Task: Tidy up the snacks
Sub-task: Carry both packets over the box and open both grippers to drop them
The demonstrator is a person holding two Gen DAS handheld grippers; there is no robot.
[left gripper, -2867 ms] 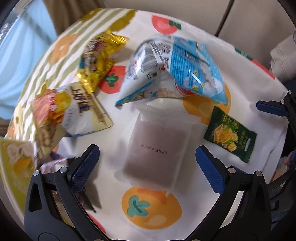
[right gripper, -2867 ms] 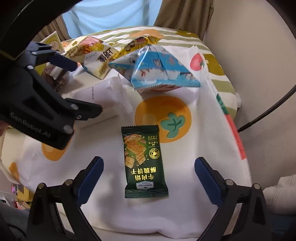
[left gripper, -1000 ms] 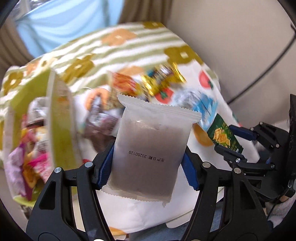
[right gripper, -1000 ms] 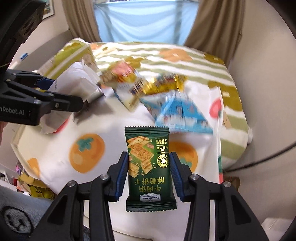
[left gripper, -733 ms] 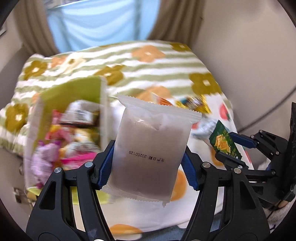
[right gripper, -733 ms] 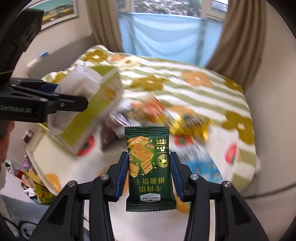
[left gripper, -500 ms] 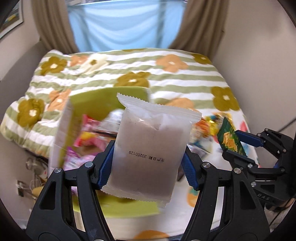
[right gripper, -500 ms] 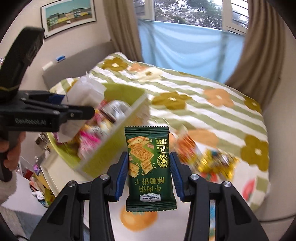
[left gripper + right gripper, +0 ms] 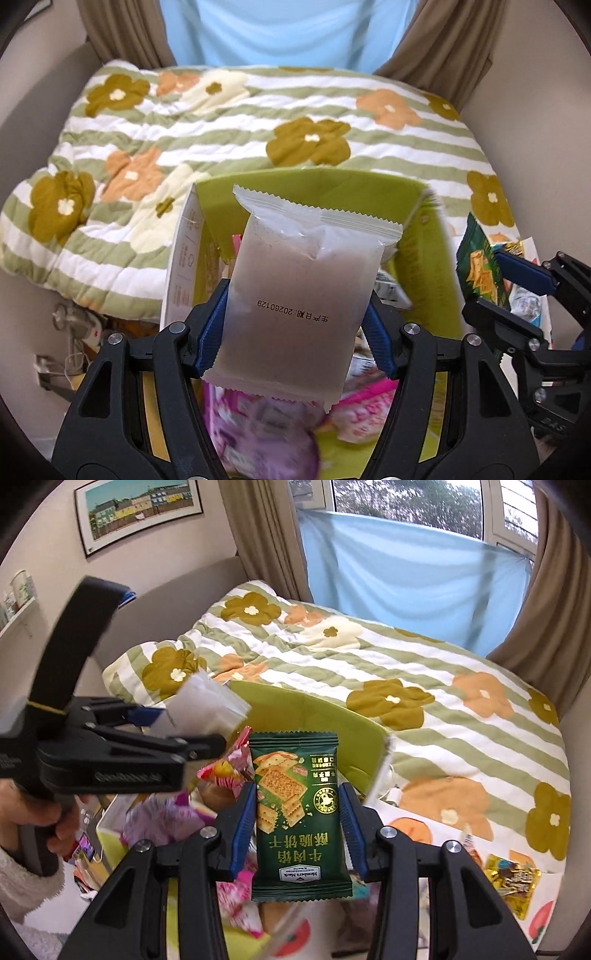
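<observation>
My left gripper (image 9: pixel 295 326) is shut on a frosted clear snack packet (image 9: pixel 299 295) with a printed date and holds it above an open green box (image 9: pixel 325 184) full of snacks. My right gripper (image 9: pixel 298 821) is shut on a dark green cracker packet (image 9: pixel 299 812) and holds it over the same green box (image 9: pixel 314 712). In the right wrist view the left gripper (image 9: pixel 173 734) is at the left with the clear packet (image 9: pixel 203 705). In the left wrist view the right gripper (image 9: pixel 495 280) is at the right edge with the green packet (image 9: pixel 478 266).
Pink and purple snack bags (image 9: pixel 258 424) fill the box. A floral striped quilt (image 9: pixel 258 122) covers the bed behind it. A gold snack bag (image 9: pixel 511 878) lies on the fruit-print cloth (image 9: pixel 546 923) at the right. Curtains and a window (image 9: pixel 406 565) are behind.
Both grippers closed on their packets, lifted them off the cloth, and swung left. They now hold them over the green box instead of over the loose snacks.
</observation>
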